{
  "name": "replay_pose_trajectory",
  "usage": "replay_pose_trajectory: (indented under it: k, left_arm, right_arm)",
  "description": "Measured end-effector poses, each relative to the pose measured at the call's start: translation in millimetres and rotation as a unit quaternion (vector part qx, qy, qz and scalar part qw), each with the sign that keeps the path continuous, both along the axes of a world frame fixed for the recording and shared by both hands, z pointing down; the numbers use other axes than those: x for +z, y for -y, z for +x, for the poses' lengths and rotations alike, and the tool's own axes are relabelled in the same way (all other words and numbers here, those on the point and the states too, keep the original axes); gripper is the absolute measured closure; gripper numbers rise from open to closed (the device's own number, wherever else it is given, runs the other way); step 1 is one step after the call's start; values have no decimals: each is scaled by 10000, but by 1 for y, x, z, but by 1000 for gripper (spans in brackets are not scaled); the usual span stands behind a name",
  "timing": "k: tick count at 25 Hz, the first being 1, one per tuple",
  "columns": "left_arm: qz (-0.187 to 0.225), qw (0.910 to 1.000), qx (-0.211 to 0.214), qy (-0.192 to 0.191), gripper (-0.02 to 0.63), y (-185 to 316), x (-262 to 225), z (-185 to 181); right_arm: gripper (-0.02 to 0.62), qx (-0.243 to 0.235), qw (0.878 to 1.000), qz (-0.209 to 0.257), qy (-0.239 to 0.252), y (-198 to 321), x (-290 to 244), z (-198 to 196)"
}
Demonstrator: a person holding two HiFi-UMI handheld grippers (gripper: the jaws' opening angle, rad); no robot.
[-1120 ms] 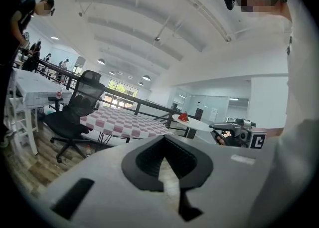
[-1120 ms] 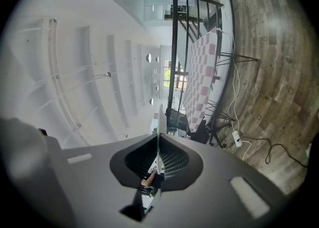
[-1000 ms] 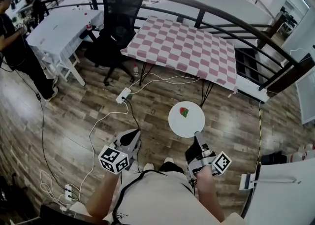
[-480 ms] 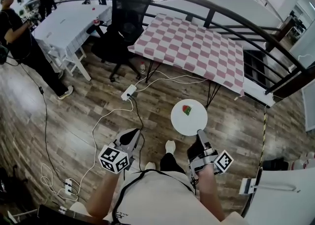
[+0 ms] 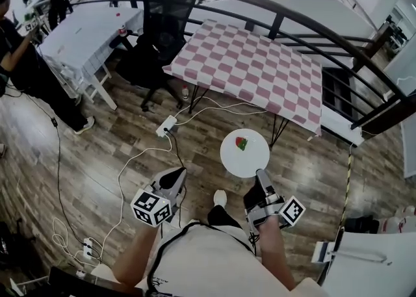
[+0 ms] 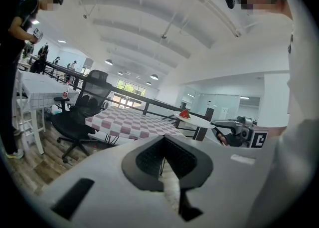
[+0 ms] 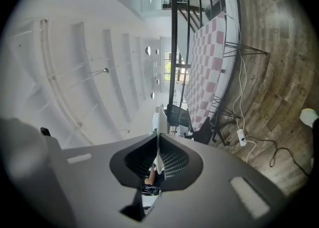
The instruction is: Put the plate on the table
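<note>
Because the right gripper view meets the plate [image 7: 158, 114] edge-on, we see it there only as a thin white sliver, pinched between the pads of the right tongs [image 7: 157, 139]. In the head view those right tongs [image 5: 261, 174] grip the plate [image 5: 244, 160] at its six o'clock rim. The plate hangs over the wooden floor [image 5: 97, 159], apart from the checked table [image 5: 260, 68] at twelve o'clock from it.

A small red thing [image 5: 241, 143] lies on the plate toward twelve o'clock; we cannot make out what it is. The left tongs [image 5: 174, 175], at nine o'clock from the right ones, are pressed together on nothing, which the left gripper view confirms.

A dark railing [image 5: 292, 19] arcs across the table's far side. A black chair [image 5: 162, 16] stands at ten o'clock from the table. At nine o'clock a person [image 5: 26, 62] is cut off by the frame edge. Our own torso hides the floor at six o'clock.
</note>
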State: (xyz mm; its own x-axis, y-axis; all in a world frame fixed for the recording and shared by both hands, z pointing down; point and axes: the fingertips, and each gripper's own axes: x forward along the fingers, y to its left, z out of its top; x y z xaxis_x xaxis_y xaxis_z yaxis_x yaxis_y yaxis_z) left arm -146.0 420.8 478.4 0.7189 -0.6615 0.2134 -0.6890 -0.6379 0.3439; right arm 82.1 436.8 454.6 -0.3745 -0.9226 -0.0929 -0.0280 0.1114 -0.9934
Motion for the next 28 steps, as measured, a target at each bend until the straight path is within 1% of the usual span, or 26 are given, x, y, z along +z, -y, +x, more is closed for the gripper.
replay_pose_trajectory:
  k: [6,9,15,18,23,28]
  left_arm:
    - [96,9999,-102,39,600,48,-10,29]
    - [127,9997,-178,55,601,68,-13,42]
    - [106,9994,-292,130,601,107,-16,71]
    - [80,9992,-369,120,601,120,-17,84]
    - [40,9980,-615,109,600,140,-13,99]
    - [-8,9973,-730,110,600,151,-7,115]
  right_arm:
    - [574,-151,9999,3,1,52,-3,27]
    - [575,-251,9996,88,23,75,-9,37]
    - [575,-482,9988,119,25,120,-12,61]
    - [575,-554,9984,77,38,134,-9,73]
    - [575,-671,9977,-12,41,155,2,91]
    - [575,-859,9963,-69,-3,169,12,105]
